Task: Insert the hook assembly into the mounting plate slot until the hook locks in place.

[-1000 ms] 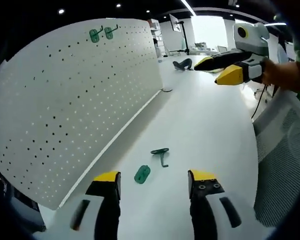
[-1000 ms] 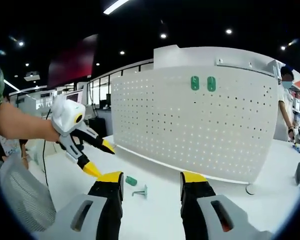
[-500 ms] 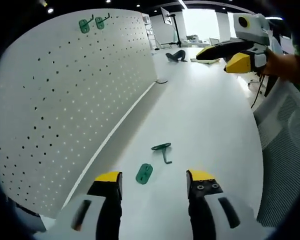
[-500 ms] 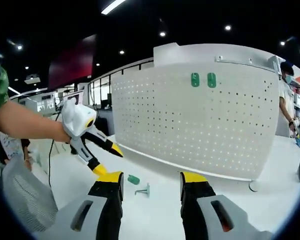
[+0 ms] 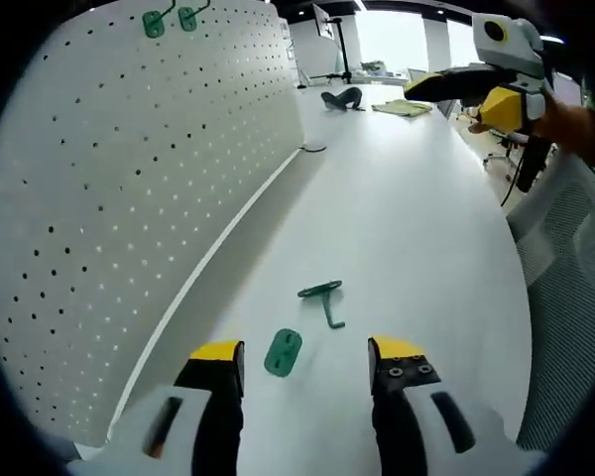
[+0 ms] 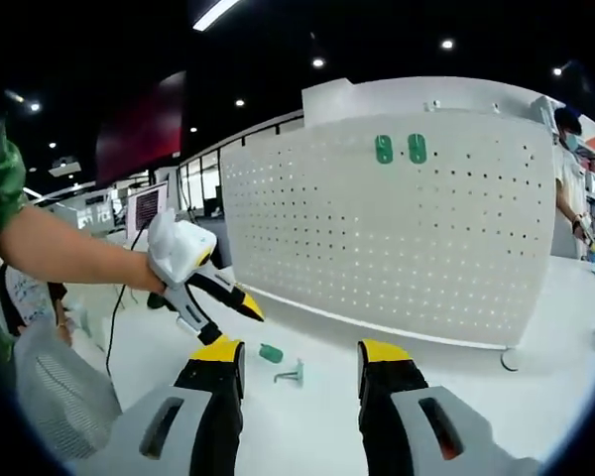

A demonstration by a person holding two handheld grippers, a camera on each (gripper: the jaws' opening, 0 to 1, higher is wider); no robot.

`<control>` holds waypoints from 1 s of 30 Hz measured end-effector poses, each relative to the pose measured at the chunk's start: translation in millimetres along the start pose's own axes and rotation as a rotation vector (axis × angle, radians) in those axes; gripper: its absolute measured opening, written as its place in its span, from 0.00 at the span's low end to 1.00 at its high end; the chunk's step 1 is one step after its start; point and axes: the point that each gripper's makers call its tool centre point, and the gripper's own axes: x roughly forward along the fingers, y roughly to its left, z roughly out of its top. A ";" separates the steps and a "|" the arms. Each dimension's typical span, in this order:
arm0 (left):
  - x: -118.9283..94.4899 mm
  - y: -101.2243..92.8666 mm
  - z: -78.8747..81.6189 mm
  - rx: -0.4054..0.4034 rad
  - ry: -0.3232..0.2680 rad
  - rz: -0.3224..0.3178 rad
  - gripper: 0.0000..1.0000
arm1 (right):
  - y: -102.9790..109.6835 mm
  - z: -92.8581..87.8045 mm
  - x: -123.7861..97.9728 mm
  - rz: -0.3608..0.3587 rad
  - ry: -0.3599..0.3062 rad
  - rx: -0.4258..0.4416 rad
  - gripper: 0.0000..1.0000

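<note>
We see the left gripper point(image 5: 304, 362) low over the white bench point(image 5: 416, 228), jaws wide apart w/ nothing between them. Just ahead of the jaws lie two loose green parts: the mounting plate point(image 5: 283, 352), a small oval piece flat on the bench top, and the hook point(image 5: 324, 298) a bit beyond it, near but not touching. Both sit mid-bench, closer to the pegboard point(image 5: 129, 188) edge than to the chair point(image 5: 570, 288) side. The pegboard stands upright along the bench's far long edge; two more green hooks point(image 5: 169, 18) are mounted high up on it, side by side.

In the right gripper view, the right gripper point(image 6: 300, 362) is also spread wide, empty, held above the bench. Between its jaw tips we see the plate point(image 6: 271, 353) and hook point(image 6: 292, 374) on the bench top. The left gripper point(image 6: 223, 317) comes in from the left, held by a bare forearm, yellow tips angled down toward the plate, apart from it.

In the left gripper view, the right gripper point(image 5: 476, 89) shows up top right, well away from the parts. A dark object point(image 5: 339, 97) rests at the bench's distant end.
</note>
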 end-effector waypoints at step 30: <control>24.2 5.7 -14.1 0.005 0.060 -0.048 0.47 | 14.3 -26.2 -5.8 0.176 0.099 -0.024 0.67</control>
